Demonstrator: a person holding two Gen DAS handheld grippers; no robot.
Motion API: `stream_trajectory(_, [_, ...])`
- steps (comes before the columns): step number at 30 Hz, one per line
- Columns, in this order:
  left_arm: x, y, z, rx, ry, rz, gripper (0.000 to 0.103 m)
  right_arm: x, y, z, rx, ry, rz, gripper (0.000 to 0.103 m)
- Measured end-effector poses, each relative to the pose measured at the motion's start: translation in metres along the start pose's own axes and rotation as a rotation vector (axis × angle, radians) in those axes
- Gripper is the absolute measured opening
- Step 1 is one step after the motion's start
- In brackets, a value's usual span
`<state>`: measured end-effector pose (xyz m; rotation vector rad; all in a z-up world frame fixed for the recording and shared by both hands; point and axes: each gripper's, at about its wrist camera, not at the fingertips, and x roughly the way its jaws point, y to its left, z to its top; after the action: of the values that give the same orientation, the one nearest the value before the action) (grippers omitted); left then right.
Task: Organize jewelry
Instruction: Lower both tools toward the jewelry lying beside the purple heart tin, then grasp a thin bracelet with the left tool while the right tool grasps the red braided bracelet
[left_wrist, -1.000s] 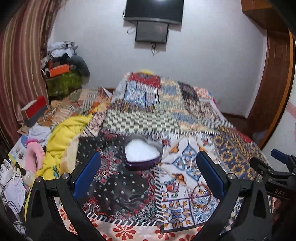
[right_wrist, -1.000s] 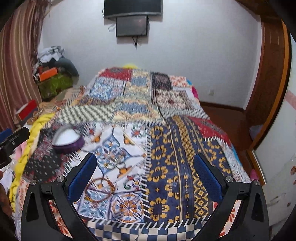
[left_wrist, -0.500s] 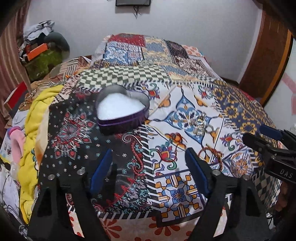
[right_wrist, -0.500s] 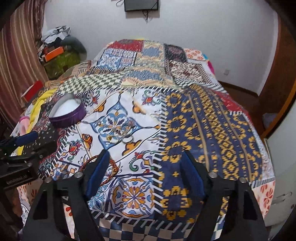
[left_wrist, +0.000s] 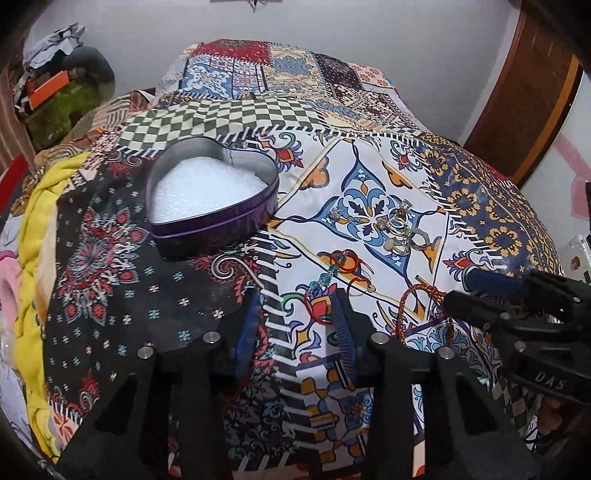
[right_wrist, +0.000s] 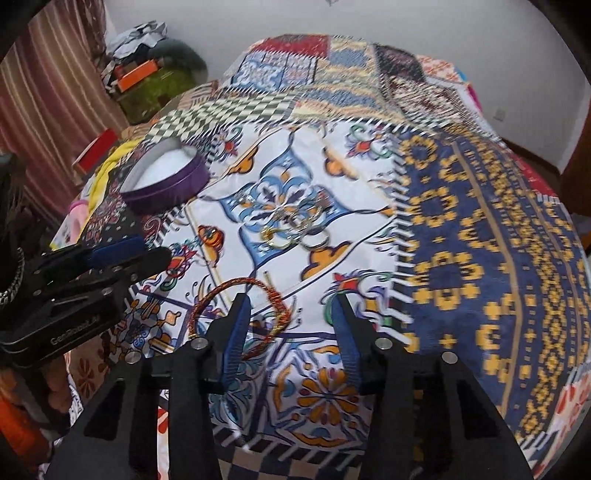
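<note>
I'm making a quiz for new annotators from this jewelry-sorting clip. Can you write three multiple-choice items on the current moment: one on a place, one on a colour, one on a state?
1. Where does the heart-shaped tin sit relative to the cluster of rings in the left wrist view?
A. Left of it
B. Right of it
C. On top of it

2. What colour is the tin's outer wall?
A. Green
B. Purple
C. Orange

3. How does the red-and-gold cord bracelet lie?
A. Inside the tin
B. Clamped in the right gripper
C. Loose on the bedspread

Answers: 1 A, the tin is left of the rings, apart from them. 2 B, its side wall shows purple. 3 C, the bracelet lies flat on the cloth and the right gripper's fingers stand apart.
</note>
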<state>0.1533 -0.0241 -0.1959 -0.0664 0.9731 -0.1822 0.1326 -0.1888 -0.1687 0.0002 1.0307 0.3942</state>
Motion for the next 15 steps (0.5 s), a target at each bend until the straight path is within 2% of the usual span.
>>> stream_trajectory(4, [0.007, 0.001, 0.001, 0.0, 0.004, -0.025, 0.033, 0.014, 0.005, 0.0, -0.008, 0.049, 0.047, 0.034])
stream_trajectory(8, [0.014, 0.0, 0.004, -0.001, 0.003, -0.058, 0.029, 0.018, 0.007, -0.001, -0.015, 0.049, 0.047, 0.032])
stream_trajectory(10, [0.017, -0.001, 0.006, 0.0, 0.009, -0.062, 0.023, 0.019, 0.005, -0.001, -0.01, 0.046, 0.04, 0.021])
stream_trajectory(13, [0.02, -0.002, 0.008, -0.015, 0.009, -0.078, 0.005, 0.019, 0.004, -0.001, -0.007, 0.043, 0.038, 0.009])
stream_trajectory(15, [0.022, -0.001, 0.007, -0.031, 0.0, -0.084, 0.005, 0.019, 0.004, -0.002, -0.008, 0.038, 0.031, 0.007])
